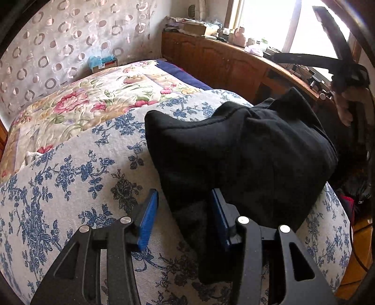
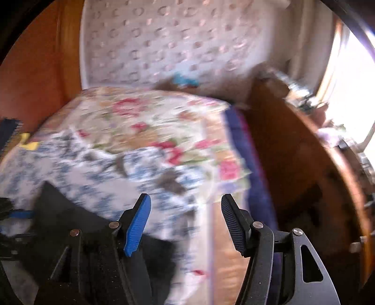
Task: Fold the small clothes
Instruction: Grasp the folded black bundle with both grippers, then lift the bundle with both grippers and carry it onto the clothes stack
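A: How many garments?
B: 1 black garment (image 1: pixel 246 150), bunched up on the bed.
A: Covers on the bed?
B: 2: 1 blue-flowered sheet (image 1: pixel 77 178) and 1 pink-flowered quilt (image 1: pixel 77 105).
A: Grippers?
B: 2, left gripper (image 1: pixel 182 218) and right gripper (image 2: pixel 185 223)

I'm working in a home bedroom: a bed (image 1: pixel 70 169) covered with a blue-flowered sheet and a rose-patterned quilt (image 1: pixel 98 103), a ring-patterned curtain (image 1: pixel 70 35) behind it, and a cluttered wooden cabinet (image 1: pixel 222 63) beneath a bright window (image 1: pixel 269 21).
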`<state>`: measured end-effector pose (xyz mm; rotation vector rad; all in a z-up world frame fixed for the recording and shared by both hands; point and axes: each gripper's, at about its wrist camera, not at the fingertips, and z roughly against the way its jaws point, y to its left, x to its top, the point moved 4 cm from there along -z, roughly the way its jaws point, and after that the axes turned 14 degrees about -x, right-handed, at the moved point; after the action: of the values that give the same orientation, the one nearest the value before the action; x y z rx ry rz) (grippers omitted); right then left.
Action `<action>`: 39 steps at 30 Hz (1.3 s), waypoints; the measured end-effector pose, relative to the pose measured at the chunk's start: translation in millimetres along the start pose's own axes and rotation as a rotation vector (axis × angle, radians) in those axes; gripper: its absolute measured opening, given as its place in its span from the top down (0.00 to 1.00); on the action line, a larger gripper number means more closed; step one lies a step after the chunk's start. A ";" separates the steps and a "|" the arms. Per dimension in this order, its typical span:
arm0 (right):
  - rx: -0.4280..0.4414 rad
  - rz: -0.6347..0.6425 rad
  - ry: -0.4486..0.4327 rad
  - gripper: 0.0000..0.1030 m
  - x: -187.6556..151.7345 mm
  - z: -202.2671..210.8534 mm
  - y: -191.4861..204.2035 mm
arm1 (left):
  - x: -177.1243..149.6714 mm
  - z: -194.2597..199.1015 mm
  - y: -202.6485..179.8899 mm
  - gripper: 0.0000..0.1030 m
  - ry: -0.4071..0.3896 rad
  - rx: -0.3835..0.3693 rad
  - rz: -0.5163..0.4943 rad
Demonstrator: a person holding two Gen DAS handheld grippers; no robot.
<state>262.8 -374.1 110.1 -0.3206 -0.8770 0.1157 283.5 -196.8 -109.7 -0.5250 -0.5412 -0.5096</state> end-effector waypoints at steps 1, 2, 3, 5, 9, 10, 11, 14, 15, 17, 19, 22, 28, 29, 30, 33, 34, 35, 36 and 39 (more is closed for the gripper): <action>0.014 -0.005 -0.005 0.38 -2.0 5.4 -1.3 | 0.8 0.8 0.0 0.54 -0.002 0.000 0.003; 0.010 0.012 -0.016 0.38 -5.4 12.9 0.2 | 1.5 2.4 0.6 0.54 -0.008 0.000 0.006; 0.007 0.026 -0.022 0.38 -9.8 19.0 3.1 | 2.0 6.6 0.4 0.54 -0.021 0.000 0.009; 0.039 0.029 -0.015 0.38 -22.7 29.6 7.9 | 7.7 11.6 2.1 0.54 -0.058 -0.006 0.018; 0.130 -0.032 0.024 0.35 -60.5 42.4 13.8 | 20.6 10.3 9.3 0.53 -0.076 -0.006 0.030; 0.145 -0.049 0.047 0.33 -70.0 40.8 12.0 | 23.2 7.8 12.0 0.52 -0.072 -0.008 0.029; 0.161 -0.064 0.069 0.32 -81.0 39.7 12.9 | 26.5 3.5 15.0 0.50 -0.060 -0.012 0.028; 0.217 -0.103 0.128 0.29 -105.6 29.0 10.7 | 30.3 -6.0 23.7 0.43 -0.032 -0.026 0.035; 0.226 -0.113 0.144 0.28 -111.5 25.9 10.1 | 30.5 -8.9 26.6 0.40 -0.021 -0.029 0.039; 0.221 -0.132 0.162 0.26 -119.5 19.5 6.5 | 29.7 -14.3 31.7 0.40 -0.004 -0.047 0.059; 0.240 -0.162 0.194 0.24 -126.6 10.5 2.9 | 30.2 -16.2 32.1 0.39 -0.013 -0.057 0.065; 0.273 -0.193 0.214 0.24 -127.3 0.5 -1.7 | 32.4 -19.7 28.0 0.39 -0.012 -0.055 0.056; 0.279 -0.178 0.202 0.35 -126.7 -3.1 3.7 | 38.1 -24.8 22.5 0.52 -0.012 -0.108 0.049; 0.276 -0.167 0.191 0.38 -125.9 1.3 7.3 | 39.3 -25.5 22.2 0.55 -0.013 -0.111 0.050; 0.287 -0.158 0.183 0.47 -127.0 5.8 10.5 | 40.2 -26.0 21.7 0.62 -0.008 -0.114 0.050; 0.308 -0.134 0.166 0.65 -129.0 9.8 15.8 | 41.9 -26.3 20.3 0.81 -0.004 -0.165 0.071; 0.314 -0.132 0.164 0.69 -127.2 6.7 20.9 | 42.4 -24.2 18.2 0.84 -0.010 -0.170 0.065; 0.317 -0.132 0.152 0.72 -126.6 8.4 19.2 | 43.0 -18.4 14.1 0.84 -0.027 -0.176 0.050; 0.318 -0.123 0.139 0.74 -126.0 9.6 19.8 | 44.1 -12.9 12.0 0.85 -0.044 -0.180 0.045; 0.296 -0.111 0.090 0.76 -119.7 18.3 19.0 | 48.6 17.2 0.7 0.85 -0.124 -0.208 0.031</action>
<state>173.1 -379.5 26.8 -0.0003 -0.7739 0.1250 314.1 -201.2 -68.4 -0.7663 -0.6007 -0.5094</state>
